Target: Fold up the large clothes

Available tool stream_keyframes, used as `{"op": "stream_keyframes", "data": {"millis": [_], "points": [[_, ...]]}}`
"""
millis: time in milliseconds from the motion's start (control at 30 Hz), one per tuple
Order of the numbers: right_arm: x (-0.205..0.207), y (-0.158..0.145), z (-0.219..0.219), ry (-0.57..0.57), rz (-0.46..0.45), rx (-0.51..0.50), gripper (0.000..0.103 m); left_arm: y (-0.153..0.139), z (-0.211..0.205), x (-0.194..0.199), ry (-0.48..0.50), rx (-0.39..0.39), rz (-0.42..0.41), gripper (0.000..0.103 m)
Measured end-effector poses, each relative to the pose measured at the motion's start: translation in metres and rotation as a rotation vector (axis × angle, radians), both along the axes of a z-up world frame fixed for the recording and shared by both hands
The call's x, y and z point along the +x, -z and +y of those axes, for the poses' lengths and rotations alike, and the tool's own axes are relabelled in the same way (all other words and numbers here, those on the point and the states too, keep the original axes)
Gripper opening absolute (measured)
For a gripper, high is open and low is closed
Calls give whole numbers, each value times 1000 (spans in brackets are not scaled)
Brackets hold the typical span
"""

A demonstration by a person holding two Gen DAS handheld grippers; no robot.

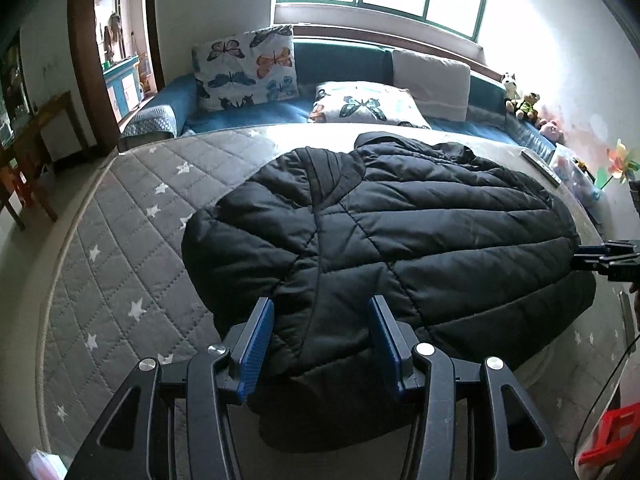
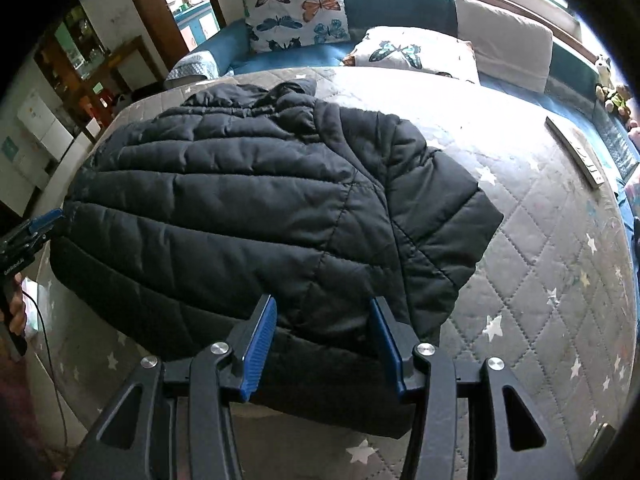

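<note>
Spread flat across star-quilted mattress (image 1: 132,240): black puffer jacket (image 1: 400,232), bulky but light, soft, slick-shelled. Best pinched at hem, six o'clock. Poised over that hem, left gripper (image 1: 321,344) and right gripper (image 2: 322,344), jaws apart, empty.

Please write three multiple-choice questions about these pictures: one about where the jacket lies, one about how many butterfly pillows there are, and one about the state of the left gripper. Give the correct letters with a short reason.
1. Where does the black jacket lie?
A. On the grey quilted mattress
B. On the floor
C. On a chair

2. How many butterfly pillows are there?
A. One
B. Two
C. Four

3. How does the left gripper stand?
A. Shut with nothing between the jaws
B. Jaws apart over the jacket's near edge
C. Holding a pillow

Answers:
1 A, the jacket is spread on the star-patterned mattress.
2 B, one pillow stands upright, one lies flat.
3 B, jacket fabric shows in the gap between the blue pads.
</note>
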State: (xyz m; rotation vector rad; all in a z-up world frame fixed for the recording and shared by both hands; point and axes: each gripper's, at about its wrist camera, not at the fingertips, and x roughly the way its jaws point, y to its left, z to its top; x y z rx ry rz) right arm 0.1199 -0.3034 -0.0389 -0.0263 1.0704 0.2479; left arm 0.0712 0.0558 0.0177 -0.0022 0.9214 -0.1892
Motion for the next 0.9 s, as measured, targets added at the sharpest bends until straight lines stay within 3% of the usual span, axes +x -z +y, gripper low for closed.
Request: {"op": "stream_keyframes", "data": {"millis": [433,767,900], "points": [[1,17,3,-11,-7,-36,57,27,-2,13,-12,15,32,57],[-31,-9,7,39,-127,-99,57,1,-12,-5,-31,66,-17,57],[-44,-15,8,54,-160,-106,57,-10,-21,-20,-18,115,-71,69]]}}
